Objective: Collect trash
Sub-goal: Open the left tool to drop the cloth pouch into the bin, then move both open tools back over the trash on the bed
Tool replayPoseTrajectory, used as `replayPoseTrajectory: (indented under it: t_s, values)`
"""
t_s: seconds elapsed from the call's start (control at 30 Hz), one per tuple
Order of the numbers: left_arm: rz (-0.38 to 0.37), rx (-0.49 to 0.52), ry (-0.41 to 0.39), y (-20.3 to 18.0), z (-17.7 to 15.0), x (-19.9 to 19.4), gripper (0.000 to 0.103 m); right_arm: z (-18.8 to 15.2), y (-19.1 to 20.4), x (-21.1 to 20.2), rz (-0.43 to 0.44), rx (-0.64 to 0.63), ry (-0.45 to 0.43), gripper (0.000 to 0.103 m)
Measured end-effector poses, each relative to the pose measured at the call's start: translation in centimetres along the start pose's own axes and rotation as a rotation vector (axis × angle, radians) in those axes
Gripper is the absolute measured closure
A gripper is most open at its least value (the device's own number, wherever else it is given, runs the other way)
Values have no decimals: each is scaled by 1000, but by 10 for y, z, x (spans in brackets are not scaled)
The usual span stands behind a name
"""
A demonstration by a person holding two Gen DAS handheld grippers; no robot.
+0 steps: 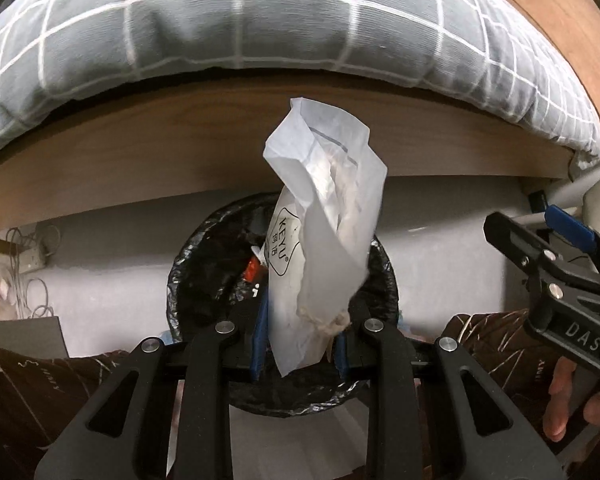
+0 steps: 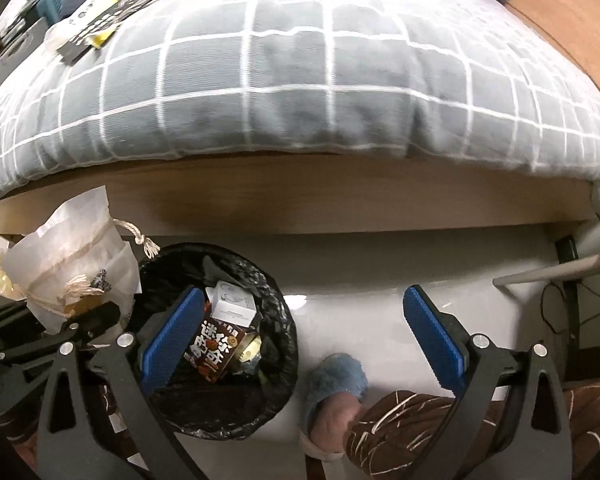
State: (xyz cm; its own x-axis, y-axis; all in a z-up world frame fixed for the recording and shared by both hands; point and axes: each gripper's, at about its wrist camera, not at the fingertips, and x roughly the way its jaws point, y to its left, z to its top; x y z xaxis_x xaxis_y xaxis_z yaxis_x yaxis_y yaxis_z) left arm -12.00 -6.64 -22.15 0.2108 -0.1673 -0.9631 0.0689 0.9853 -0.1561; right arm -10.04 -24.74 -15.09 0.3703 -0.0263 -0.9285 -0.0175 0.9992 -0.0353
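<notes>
My left gripper is shut on a white translucent drawstring pouch printed "KEYU" and holds it upright right above the black-lined trash bin. In the right wrist view the same pouch hangs at the left beside the bin, held by the left gripper. The bin holds a brown snack box and a small white box. My right gripper is open and empty, its left pad over the bin; it shows at the right of the left wrist view.
A bed with a grey checked quilt and a wooden frame stands behind the bin. A blue fluffy slipper and the person's leg are right of the bin. Cables and a power strip lie at the left. Packets lie on the quilt.
</notes>
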Motion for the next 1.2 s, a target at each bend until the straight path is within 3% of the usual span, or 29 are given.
replayPoseTrajectory:
  t_s: [0.17,0.23,0.33,0.7,1.2]
  values:
    - [6,19,-3,-10,3,3,71,-2,-4,0,2,13,6,7]
    - [28,36,-17,-11,2,4,53,-2,-4,-2,8,12,10,7]
    - [43,38,-24,-10,1,5,39,-2,-1,0,11,11,5,7]
    - [99,63,-112,-2,9,-21,9,12,9,-27,30,15,-73,7]
    - [152,-24,-252,37,26,-86,6,43,24,-77,47,24,-209,7]
